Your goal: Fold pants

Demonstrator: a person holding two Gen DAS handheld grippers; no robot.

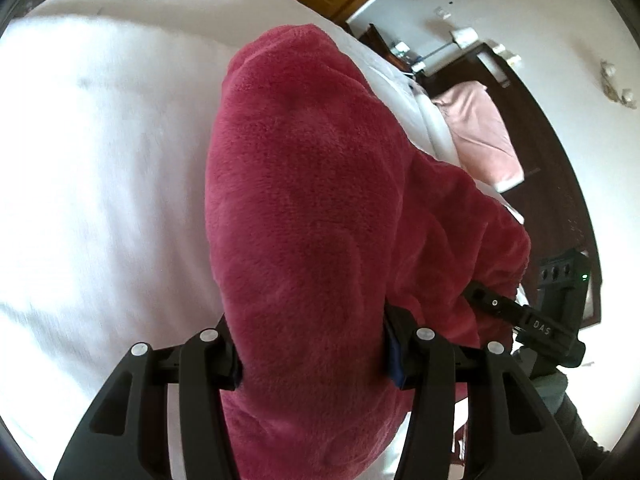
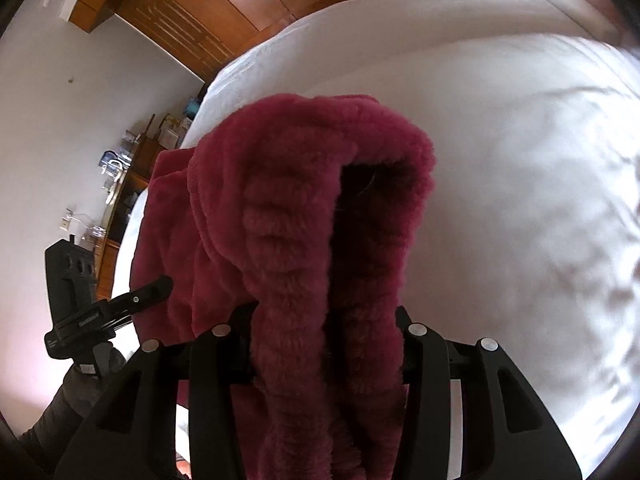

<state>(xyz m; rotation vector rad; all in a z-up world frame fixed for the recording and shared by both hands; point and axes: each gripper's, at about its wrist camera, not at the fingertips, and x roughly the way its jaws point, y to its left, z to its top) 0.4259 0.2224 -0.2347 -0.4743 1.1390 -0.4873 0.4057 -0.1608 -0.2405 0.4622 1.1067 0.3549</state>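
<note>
- Two hand-held grippers are each clamped on the same dark red fleece pants, lifting part of the garment above a bed covered with a white sheet.
- The left hand-held gripper has a thick fold of the plush fabric pressed between its black fingers; the cloth bulges up in front of the camera and hangs down below the jaws.
- The right hand-held gripper pinches a ribbed, gathered edge of the pants, probably the waistband; the fabric arches over a dark opening just beyond the jaws.
- In the left wrist view, the right hand-held gripper shows at the right edge, its finger reaching into the red cloth.
- In the right wrist view, the left hand-held gripper shows at the lower left, its finger touching the side of the pants, with a dark sleeve below it.
- The far end of the pants in the left wrist view lies toward the bed's edge; whether it touches the sheet I cannot tell.
- A pale pink cloth lies beyond the bed's right side, beside dark wooden furniture.
- A wooden wardrobe stands against the white wall past the bed, and a low shelf of small items sits near the bed's left side.
</note>
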